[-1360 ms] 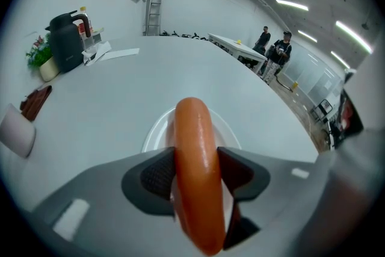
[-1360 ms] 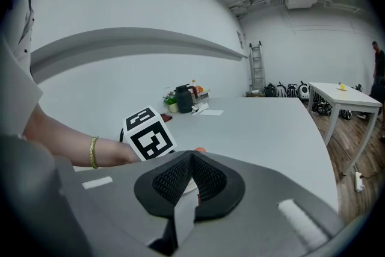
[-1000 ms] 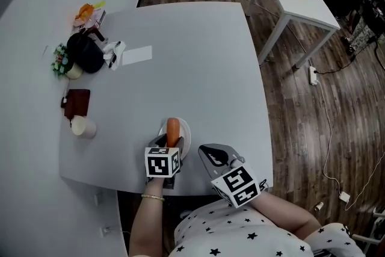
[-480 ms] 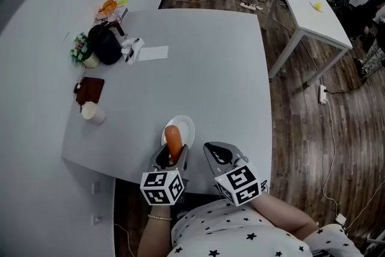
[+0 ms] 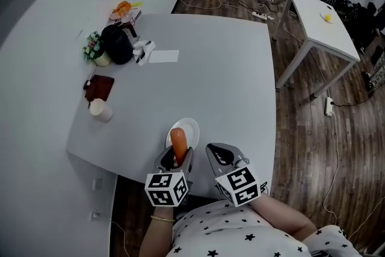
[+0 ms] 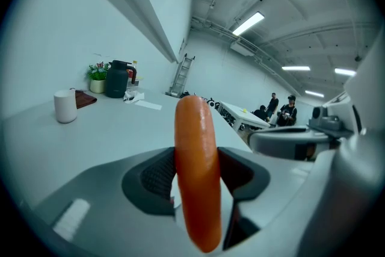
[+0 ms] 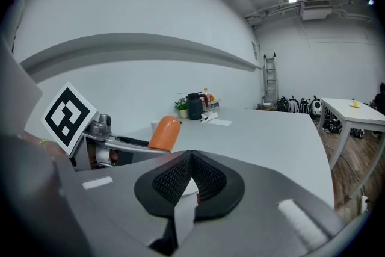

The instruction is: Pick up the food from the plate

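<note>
Along the table's [image 5: 228, 81] upper-left edge in the head view stand a black kettle [image 5: 118, 44], a potted plant [image 5: 94, 49], a paper sheet [image 5: 164, 56] and a white cup [image 5: 100, 110], well apart from the plate [image 5: 191, 128] at lower centre. The left gripper [image 5: 175, 161] pinches the orange sausage [image 5: 178, 146], its long axis running up the frame over the plate's near rim. Just right of it, the right gripper's [image 5: 220, 156] jaws are pressed together, empty.

The sausage [image 6: 195, 171] looked smooth and faintly glossy. On the left gripper [image 6: 195, 182], the pads [image 6: 157, 176] were dark, matt and finely ribbed, and the shell was matt grey plastic. The table [image 5: 210, 75] was smooth and matt, the plate [image 5: 191, 128] smooth white, and the floor [image 5: 313, 129] dark wood planks.
</note>
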A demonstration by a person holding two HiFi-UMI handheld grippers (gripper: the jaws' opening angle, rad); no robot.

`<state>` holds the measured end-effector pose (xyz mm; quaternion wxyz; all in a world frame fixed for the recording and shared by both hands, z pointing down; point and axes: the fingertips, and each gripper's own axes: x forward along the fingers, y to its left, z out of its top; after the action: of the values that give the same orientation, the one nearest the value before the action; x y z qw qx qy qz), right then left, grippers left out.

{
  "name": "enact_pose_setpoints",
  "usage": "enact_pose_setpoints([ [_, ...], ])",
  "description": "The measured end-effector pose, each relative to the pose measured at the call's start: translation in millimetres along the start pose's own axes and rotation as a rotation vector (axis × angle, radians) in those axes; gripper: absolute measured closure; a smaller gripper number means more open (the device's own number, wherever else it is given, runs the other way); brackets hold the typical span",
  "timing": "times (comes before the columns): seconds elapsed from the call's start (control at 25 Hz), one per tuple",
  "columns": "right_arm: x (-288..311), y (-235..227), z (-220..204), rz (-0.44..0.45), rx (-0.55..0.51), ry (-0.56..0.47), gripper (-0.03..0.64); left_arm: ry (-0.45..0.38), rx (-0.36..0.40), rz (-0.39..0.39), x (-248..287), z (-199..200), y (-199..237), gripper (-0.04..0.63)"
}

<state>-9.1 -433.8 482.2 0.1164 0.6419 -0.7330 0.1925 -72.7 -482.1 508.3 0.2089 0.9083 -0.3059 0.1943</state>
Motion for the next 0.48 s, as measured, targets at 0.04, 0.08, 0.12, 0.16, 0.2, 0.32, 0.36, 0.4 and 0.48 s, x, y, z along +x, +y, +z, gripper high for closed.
enact_pose_setpoints([
  [0.04,1,0,1,0.001,-0.001,-0.002,0.618,-0.001,0.004,0.0,0,1,-1,0.376],
  [0.08,1,-1,1,0.002,-0.002,-0.004,0.618,-0.002,0.007,0.0,1,1,-2,0.376],
  [0.12,2,-1,2,0.003,-0.005,-0.005,0.618,-0.001,0.008,0.001,2,2,-2,0.376],
  [0.16,2,-2,3,0.004,-0.007,-0.005,0.618,-0.001,0.009,0.001,2,3,-2,0.376],
  [0.2,3,-2,3,0.004,-0.01,-0.005,0.618,0.0,0.009,0.002,3,3,-3,0.376],
  [0.32,5,-4,3,-0.001,-0.009,-0.004,0.618,0.0,0.014,-0.002,6,6,-4,0.377],
  [0.36,5,-5,3,-0.004,-0.008,-0.005,0.618,-0.002,0.016,-0.004,7,7,-4,0.377],
  [0.4,5,-6,3,-0.007,-0.008,-0.006,0.618,-0.003,0.018,-0.007,8,9,-4,0.376],
  [0.48,7,-8,5,-0.012,-0.008,-0.008,0.618,-0.004,0.025,-0.01,11,12,-4,0.376],
])
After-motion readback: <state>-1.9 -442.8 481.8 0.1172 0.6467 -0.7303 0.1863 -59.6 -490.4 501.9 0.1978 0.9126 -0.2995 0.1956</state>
